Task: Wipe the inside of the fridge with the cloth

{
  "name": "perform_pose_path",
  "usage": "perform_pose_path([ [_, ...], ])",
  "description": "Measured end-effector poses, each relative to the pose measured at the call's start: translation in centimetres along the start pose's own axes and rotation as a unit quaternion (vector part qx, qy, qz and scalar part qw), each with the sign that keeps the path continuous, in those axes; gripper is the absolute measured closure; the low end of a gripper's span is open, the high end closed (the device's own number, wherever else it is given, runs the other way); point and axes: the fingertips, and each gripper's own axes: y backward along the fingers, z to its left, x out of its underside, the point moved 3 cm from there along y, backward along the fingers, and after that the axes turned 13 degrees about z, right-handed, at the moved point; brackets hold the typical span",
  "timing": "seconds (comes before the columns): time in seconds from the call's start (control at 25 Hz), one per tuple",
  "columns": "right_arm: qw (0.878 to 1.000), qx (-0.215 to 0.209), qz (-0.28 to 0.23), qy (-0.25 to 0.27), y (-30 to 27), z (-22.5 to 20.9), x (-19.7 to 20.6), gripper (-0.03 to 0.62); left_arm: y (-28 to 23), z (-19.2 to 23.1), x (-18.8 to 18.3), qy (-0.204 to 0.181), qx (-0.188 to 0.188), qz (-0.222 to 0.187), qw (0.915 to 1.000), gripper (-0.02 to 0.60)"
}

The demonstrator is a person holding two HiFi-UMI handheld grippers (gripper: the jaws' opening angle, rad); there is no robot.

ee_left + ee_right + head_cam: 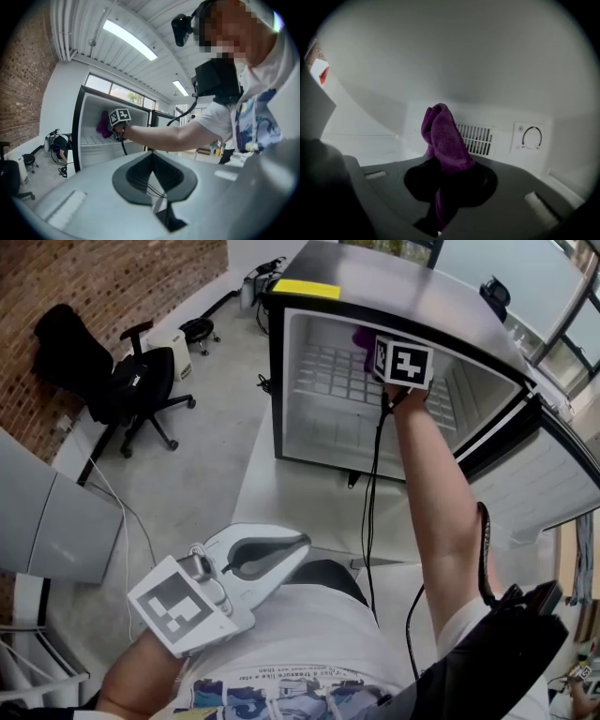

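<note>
Right gripper [444, 180] is inside the fridge [277, 381], clenched on the purple cloth [443, 138]. The cloth bunch sticks out ahead of the jaws with its long axis along them, aimed at the fridge's back wall by the vent [477, 138], left of the dial [532, 138]. Can't tell if it touches the wall. Left gripper [298, 546] is closed on nothing, well outside the fridge. Right arm's job, I reckon: press forward, then sweep.
</note>
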Motion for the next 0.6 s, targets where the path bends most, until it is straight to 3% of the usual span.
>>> perform_pose_path([
  [0.6, 0.99, 0.118, 0.04, -0.061, 2.1, -8.9, 3.2, 0.542, -1.0, -0.3, -0.4, 0.0, 0.031, -0.007, 0.9995, 0.575],
])
